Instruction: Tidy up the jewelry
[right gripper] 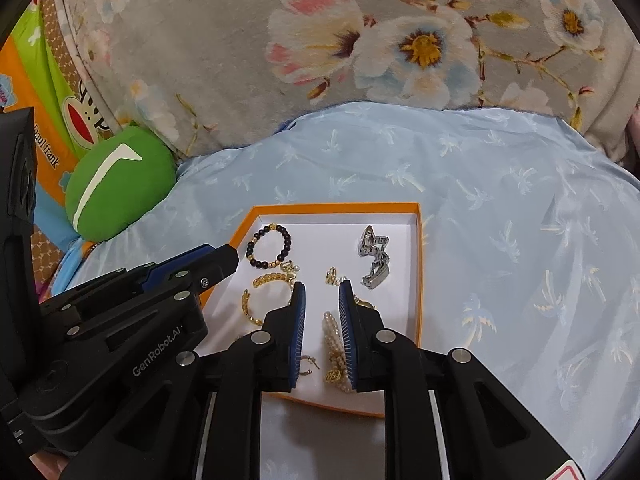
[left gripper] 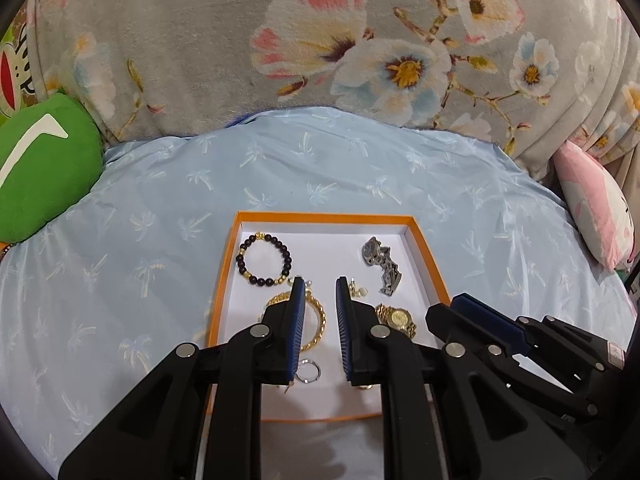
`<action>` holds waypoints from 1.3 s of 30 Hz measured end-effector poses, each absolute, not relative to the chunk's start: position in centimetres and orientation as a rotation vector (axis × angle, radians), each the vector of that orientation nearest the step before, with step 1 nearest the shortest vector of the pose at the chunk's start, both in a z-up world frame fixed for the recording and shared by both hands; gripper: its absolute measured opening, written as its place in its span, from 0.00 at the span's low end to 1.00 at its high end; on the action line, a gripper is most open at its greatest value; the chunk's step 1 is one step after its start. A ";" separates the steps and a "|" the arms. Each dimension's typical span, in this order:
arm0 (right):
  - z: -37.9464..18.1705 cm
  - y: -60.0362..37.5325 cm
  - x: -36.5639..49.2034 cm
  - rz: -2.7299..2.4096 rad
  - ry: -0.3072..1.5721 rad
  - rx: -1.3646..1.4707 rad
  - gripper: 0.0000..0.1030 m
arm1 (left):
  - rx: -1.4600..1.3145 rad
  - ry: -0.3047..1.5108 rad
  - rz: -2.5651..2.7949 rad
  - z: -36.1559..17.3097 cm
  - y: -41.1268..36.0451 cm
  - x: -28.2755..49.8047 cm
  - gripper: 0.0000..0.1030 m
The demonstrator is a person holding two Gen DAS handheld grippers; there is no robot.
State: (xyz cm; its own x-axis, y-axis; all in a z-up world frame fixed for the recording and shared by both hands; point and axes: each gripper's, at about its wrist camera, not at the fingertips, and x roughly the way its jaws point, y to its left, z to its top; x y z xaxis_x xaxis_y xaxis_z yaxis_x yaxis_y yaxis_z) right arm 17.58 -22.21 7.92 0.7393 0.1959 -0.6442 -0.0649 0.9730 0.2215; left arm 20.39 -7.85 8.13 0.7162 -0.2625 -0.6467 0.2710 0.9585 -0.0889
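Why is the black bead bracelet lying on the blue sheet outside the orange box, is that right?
Not quite: the bracelet lies inside the orange box, in its far left corner, with the other jewelry. Both wrist views show it there. The blue sheet is only under the box.

Bed: covered by a pale blue sheet printed with palm trees.
Orange tray: flat on the sheet, near centre.
Green cushion: far left.
Pink pillow: far right.
Floral blanket: heaped along the far edge.
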 end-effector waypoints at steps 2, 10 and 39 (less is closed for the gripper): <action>7.6 -22.3 16.9 0.134 0.729 0.186 0.28 | 0.008 0.723 -0.293 7.9 -7.7 19.9 0.14; 6.3 -23.0 13.7 0.075 0.735 0.184 0.46 | 0.024 0.728 -0.251 6.6 -6.8 17.1 0.34; 2.5 -22.0 5.1 -0.076 0.720 0.128 0.83 | 0.071 0.751 -0.023 1.1 -4.2 9.1 0.82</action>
State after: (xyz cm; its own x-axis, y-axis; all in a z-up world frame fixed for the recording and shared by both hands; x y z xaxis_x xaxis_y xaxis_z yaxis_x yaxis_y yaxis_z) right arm 5.08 -21.96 2.52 0.7496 -0.0247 -0.6614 0.1131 0.9894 0.0912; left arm 9.12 -4.23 1.06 0.7311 0.0048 -0.6822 0.0459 0.9974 0.0563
